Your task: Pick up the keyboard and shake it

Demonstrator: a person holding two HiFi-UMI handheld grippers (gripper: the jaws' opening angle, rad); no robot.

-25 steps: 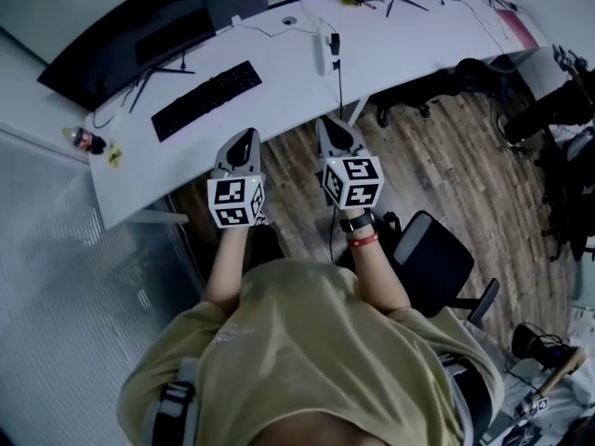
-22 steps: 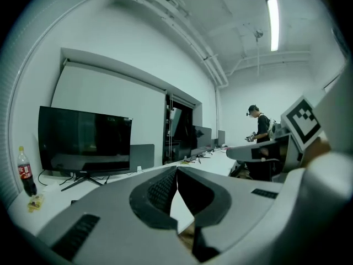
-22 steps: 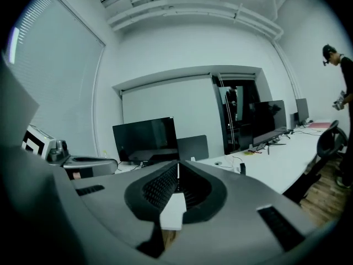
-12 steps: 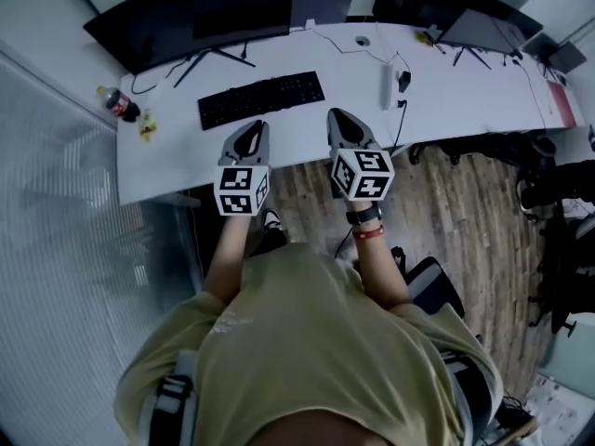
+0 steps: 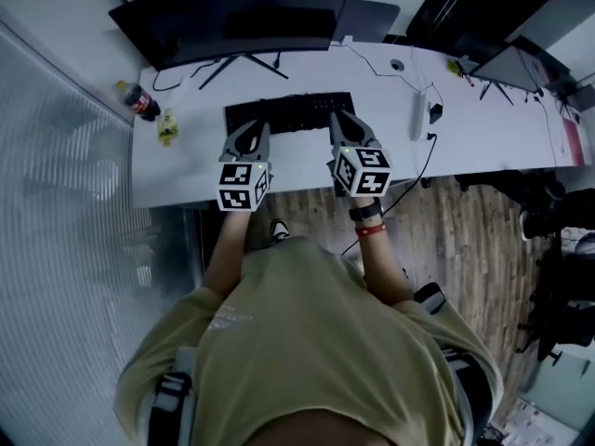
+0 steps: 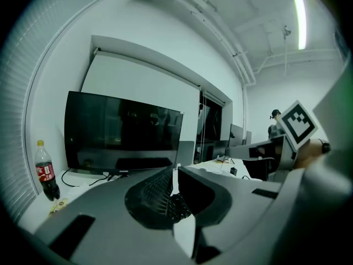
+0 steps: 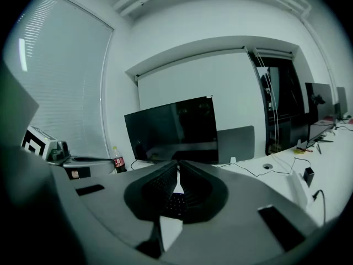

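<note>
A black keyboard (image 5: 290, 110) lies flat on the white desk (image 5: 186, 170), in front of a big dark monitor (image 5: 232, 17). Both grippers hover above the keyboard's near edge without touching it. My left gripper (image 5: 259, 125) is over its left part, its jaws shut on nothing. My right gripper (image 5: 334, 115) is over the right part, also shut and empty. In the left gripper view the shut jaws (image 6: 172, 173) point at the monitor (image 6: 121, 134), with keyboard keys (image 6: 177, 206) showing below them. The right gripper view shows the same: closed tips (image 7: 177, 163) above the keys (image 7: 175, 203).
A cola bottle (image 5: 142, 101) and a small yellow thing (image 5: 167, 135) stand at the desk's left end. A white power strip (image 5: 417, 117) with cables lies to the right. A grey screen (image 5: 369, 17) stands beside the monitor. Wooden floor (image 5: 465, 221) lies below the desk edge.
The person has stepped up to the desk. Both grippers have gone forward from over the floor to above the keyboard's near edge. The jaws have stayed shut.
</note>
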